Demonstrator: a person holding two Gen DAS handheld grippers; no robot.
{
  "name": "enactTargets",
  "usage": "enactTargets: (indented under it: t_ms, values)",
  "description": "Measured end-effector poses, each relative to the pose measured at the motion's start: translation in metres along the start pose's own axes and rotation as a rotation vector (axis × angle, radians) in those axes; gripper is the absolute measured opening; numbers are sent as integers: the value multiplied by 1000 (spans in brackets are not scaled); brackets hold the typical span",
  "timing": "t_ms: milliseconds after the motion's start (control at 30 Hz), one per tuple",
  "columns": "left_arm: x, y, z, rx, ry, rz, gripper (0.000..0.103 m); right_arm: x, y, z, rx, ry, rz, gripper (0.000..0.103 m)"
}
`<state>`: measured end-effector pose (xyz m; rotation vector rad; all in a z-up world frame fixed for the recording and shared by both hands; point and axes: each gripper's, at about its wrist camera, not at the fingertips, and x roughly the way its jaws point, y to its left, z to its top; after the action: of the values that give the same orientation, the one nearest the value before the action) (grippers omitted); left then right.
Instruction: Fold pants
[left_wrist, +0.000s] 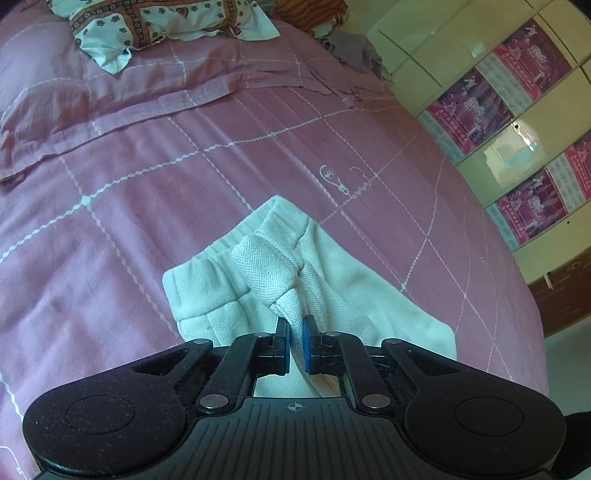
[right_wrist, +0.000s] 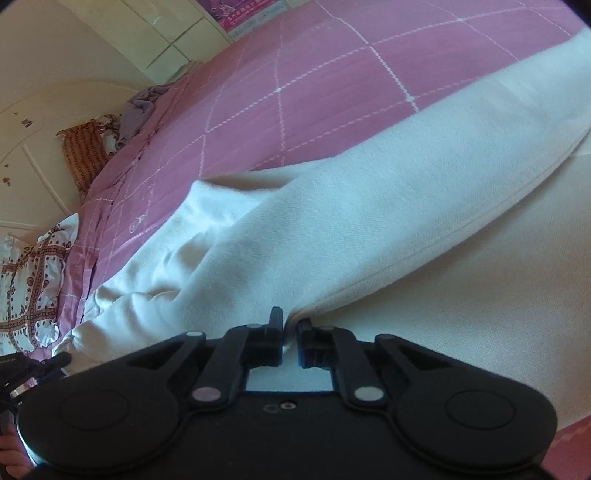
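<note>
- White pants lie on the pink bedspread, waistband end toward the pillows.
- Left gripper pinches a raised fabric ridge.
- Right gripper clamps a pant-leg edge.
- Bare bedspread lies beyond the waistband; wardrobe stands near the bed's right edge.

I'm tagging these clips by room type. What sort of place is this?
Most likely a home bedroom: a bed under a pink checked bedspread, a patterned pillow at its head, and a cream wardrobe alongside. White pants lie on the bed.
</note>
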<state>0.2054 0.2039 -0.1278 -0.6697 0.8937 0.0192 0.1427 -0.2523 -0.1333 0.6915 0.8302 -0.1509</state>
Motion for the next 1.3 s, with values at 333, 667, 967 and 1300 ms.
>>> enactTargets:
  t_ms: [333,667,967,1300]
  values:
    - [31,47,-25,13,54,120,7,12,19,-38,-143,67,-32,7]
    - [-9,-30,-62,216,58,49,7,-37,-23,-25,-67,35,-7,32]
    - [44,-70,-132,298,244,80,7,-76,-110,-13,99,-59,-143,25]
    - [43,-75,-145,317,224,135,7,-51,-162,28,334,-220,-154,23]
